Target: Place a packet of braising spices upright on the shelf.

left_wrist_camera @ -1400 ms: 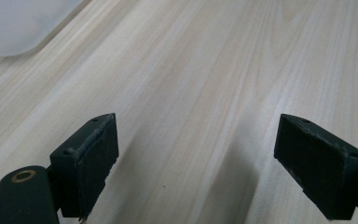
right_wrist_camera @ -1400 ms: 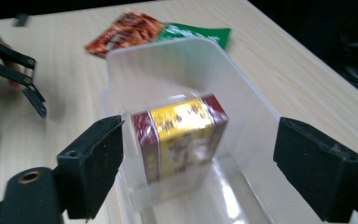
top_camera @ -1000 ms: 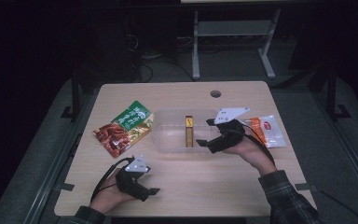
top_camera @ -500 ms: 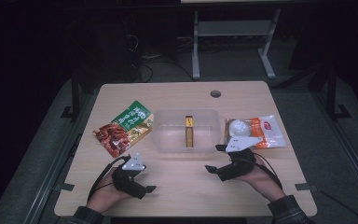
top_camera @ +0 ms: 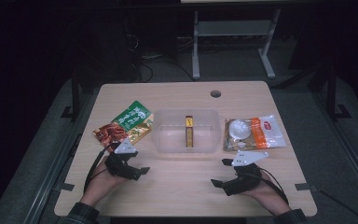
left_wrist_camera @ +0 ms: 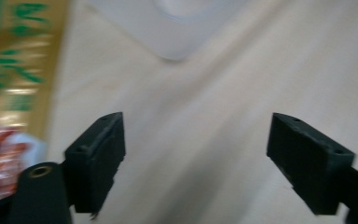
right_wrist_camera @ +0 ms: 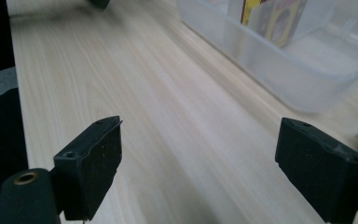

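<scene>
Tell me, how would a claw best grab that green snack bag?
Probably by the green bag's near corner, coming in low from the left claw side. The bag lies flat on the table, so only a thin edge offers anything to pinch; the tub crowds its right edge.

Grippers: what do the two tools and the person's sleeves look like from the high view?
Both the left gripper and right gripper are black, each with two blocky jaws, a pale grey three-cornered plate on top and a thin black cable trailing back. Dark plaid sleeve cuffs show at the wrists.
</scene>
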`<state>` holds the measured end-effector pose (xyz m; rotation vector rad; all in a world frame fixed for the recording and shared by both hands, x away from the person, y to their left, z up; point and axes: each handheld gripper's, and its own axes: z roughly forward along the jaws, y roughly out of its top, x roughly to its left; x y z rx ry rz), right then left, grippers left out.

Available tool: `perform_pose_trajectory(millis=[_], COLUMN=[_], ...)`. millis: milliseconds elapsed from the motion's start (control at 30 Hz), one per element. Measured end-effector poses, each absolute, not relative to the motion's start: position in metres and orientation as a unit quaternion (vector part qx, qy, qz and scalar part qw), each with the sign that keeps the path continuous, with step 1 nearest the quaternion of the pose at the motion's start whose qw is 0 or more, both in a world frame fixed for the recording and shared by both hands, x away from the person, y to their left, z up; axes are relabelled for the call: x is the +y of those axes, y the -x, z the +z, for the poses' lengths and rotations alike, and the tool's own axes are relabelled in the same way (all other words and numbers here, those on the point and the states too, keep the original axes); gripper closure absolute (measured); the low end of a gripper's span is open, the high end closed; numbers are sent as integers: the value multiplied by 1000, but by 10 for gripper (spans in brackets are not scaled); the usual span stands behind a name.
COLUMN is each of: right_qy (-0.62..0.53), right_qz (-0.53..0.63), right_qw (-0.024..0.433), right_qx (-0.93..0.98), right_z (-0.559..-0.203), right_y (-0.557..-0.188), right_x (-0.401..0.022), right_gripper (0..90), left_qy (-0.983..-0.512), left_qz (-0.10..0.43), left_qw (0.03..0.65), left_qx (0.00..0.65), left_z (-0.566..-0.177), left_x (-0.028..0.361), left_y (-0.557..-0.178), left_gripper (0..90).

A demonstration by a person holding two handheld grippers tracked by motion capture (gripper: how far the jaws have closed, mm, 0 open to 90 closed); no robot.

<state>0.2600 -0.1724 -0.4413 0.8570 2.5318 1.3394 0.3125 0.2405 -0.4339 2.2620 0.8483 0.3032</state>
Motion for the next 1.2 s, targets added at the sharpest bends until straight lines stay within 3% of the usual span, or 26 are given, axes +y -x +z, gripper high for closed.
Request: perform_pose_trajectory(millis=[200,700,1200], right_qy=[-292,-292,-285], right_qz=[445,427,425], right_qw=[77,82,84], right_qx=[843,852,855], right_z=[-444,-449,-449], right_y=[-253,-252,-254], right_x=[-179,-179,-175], right_gripper=[140,140,140], left_qy=[-846,-825,-818], left_qz=[146,152,170], left_qw=[355,354,335], left_qx=[369,412,436], left_z=[-421,-418,-434], left_x=[260,271,250], left_y=[-341,-420,-496], left_gripper=[356,882,896])
